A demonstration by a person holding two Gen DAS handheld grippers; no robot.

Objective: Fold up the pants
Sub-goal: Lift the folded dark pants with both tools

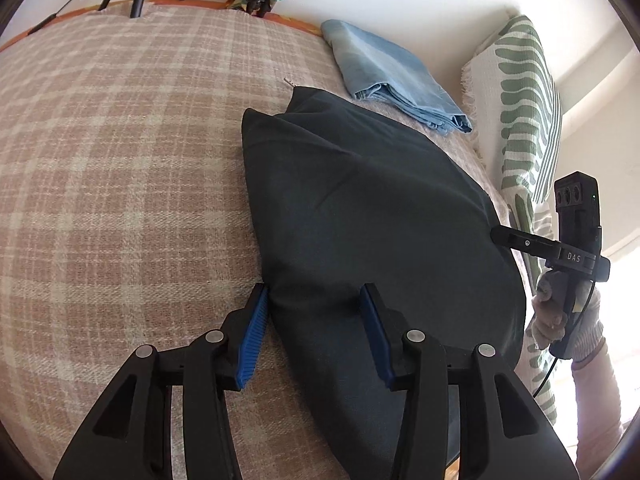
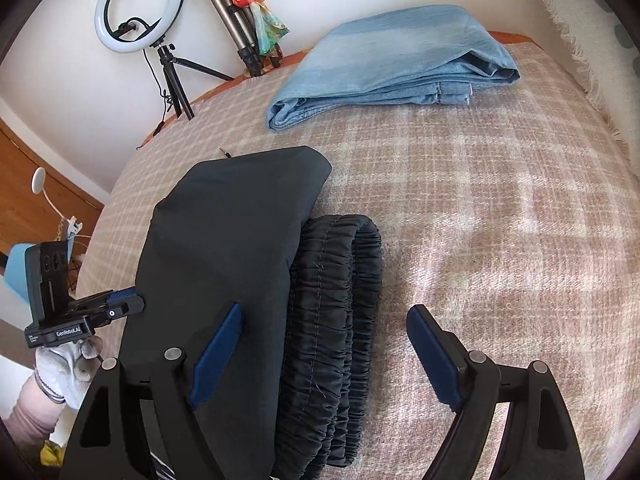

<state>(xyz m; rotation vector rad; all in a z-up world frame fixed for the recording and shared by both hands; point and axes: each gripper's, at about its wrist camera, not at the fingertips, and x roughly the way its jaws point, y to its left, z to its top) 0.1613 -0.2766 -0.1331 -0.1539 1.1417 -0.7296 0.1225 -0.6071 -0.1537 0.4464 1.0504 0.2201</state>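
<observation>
The dark pants [image 1: 372, 216] lie folded in a compact stack on the plaid blanket [image 1: 120, 160]. In the right wrist view the pants [image 2: 224, 248] show a smooth top layer and the gathered elastic waistband [image 2: 336, 300] sticking out beside it. My left gripper [image 1: 314, 300] is open, its jaws straddling the near edge of the stack, holding nothing. My right gripper [image 2: 326, 330] is open over the waistband end, empty. Each gripper shows in the other's view, the right one [image 1: 500, 236] at the far side and the left one [image 2: 132, 300] at the opposite edge.
Folded light blue jeans [image 2: 392, 64] lie at the back of the blanket [image 2: 500, 200]. A green-patterned pillow [image 1: 524, 112] stands at the bed's side. A ring light on a tripod [image 2: 140, 12] and a second tripod [image 2: 240, 32] stand against the wall.
</observation>
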